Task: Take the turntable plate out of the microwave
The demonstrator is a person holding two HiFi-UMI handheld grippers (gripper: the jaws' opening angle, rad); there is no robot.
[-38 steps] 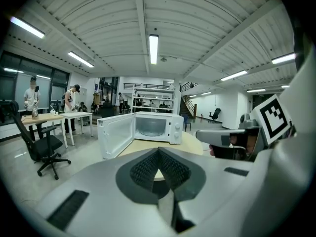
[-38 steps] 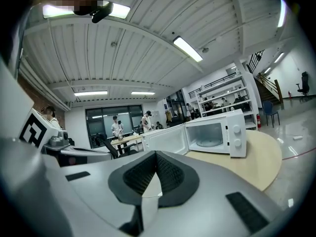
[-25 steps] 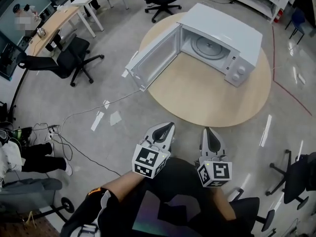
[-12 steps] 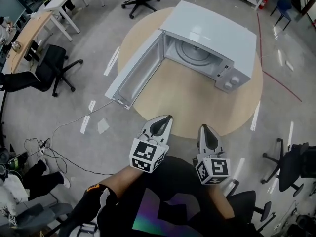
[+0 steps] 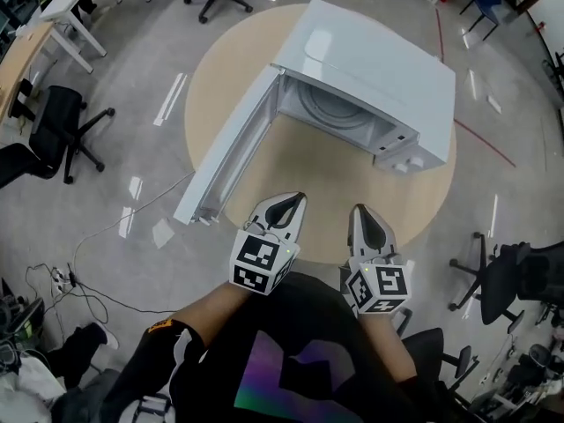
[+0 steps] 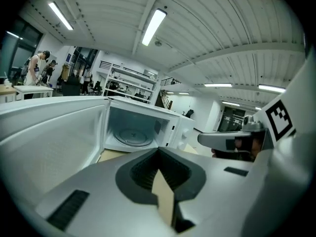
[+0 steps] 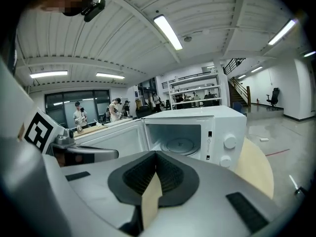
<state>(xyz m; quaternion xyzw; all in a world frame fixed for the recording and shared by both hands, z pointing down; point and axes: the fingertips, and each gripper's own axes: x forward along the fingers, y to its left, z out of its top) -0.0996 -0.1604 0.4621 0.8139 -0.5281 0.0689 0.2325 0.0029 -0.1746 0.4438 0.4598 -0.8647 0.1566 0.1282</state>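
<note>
Left gripper (image 5: 296,200) and right gripper (image 5: 359,211) sat lower centre, jaws closed, empty, pointing at open microwave (image 5: 374,73); plate (image 6: 132,136) inside.

surface: round wooden table (image 5: 322,188) | on it: white microwave (image 5: 370,69), door swung open | below: grey floor (image 5: 132,148)

Turntable plate (image 6: 131,136) inside microwave (image 5: 374,73) on round table (image 5: 304,179), door (image 5: 229,152) out leftward, left tongs (image 5: 294,198) and right tongs (image 5: 359,210) at near edge

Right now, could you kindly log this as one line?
microwave door: open | turntable plate: inside | left gripper: shut, empty | right gripper: shut, empty
</note>
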